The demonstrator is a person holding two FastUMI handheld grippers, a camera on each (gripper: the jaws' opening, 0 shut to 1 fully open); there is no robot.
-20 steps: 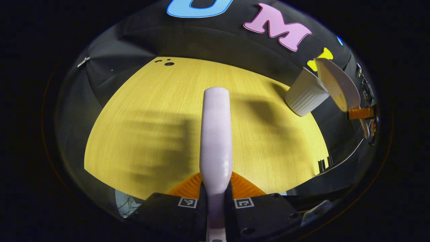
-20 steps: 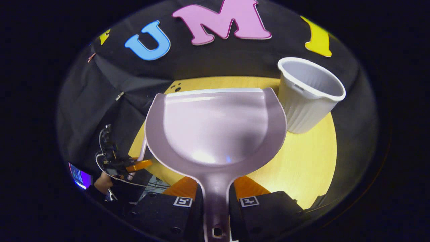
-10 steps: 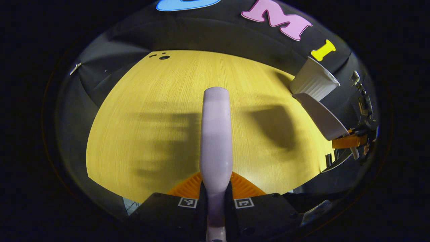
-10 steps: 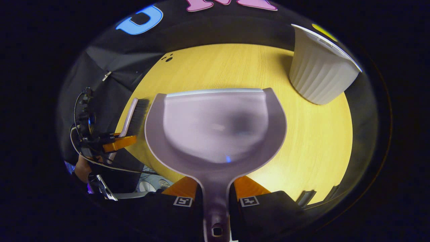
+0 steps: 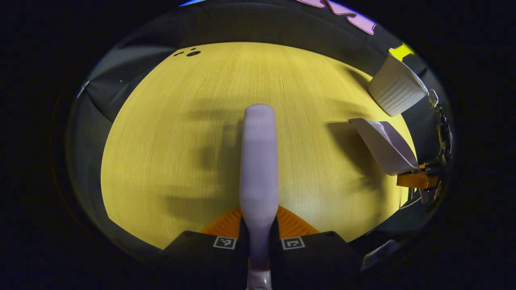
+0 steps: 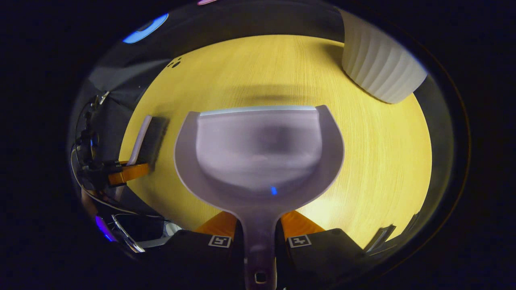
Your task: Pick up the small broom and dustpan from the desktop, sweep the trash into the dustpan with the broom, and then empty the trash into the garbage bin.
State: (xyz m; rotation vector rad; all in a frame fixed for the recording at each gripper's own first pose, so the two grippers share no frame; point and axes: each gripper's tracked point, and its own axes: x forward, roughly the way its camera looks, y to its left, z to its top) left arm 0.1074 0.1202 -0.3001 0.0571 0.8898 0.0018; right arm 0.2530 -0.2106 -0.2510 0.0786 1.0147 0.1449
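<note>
In the left gripper view my left gripper [image 5: 259,225] is shut on the pale lilac broom [image 5: 259,161], whose back stretches forward over the yellow desktop [image 5: 173,133]. My right gripper [image 6: 259,227] is shut on the handle of the lilac dustpan [image 6: 258,155], whose pan looks bare and hangs low over the desktop [image 6: 383,161]. The white ribbed garbage bin [image 6: 379,68] stands at the far right of the desk. In the left gripper view the dustpan [image 5: 383,145] shows tilted at the right, below the bin [image 5: 397,90]. The right gripper view has the broom [image 6: 147,139] with dark bristles at the left.
Small dark holes [image 5: 192,52] mark the desktop's far left corner. The black cloth wall runs behind the desk. A person's hand and cables [image 6: 86,161] show at the left of the right gripper view, beyond the desk edge.
The dustpan has come away from above the bin and dropped low over the desk, levelling out. Both grippers have tipped downward, so the bin sits higher in each view.
</note>
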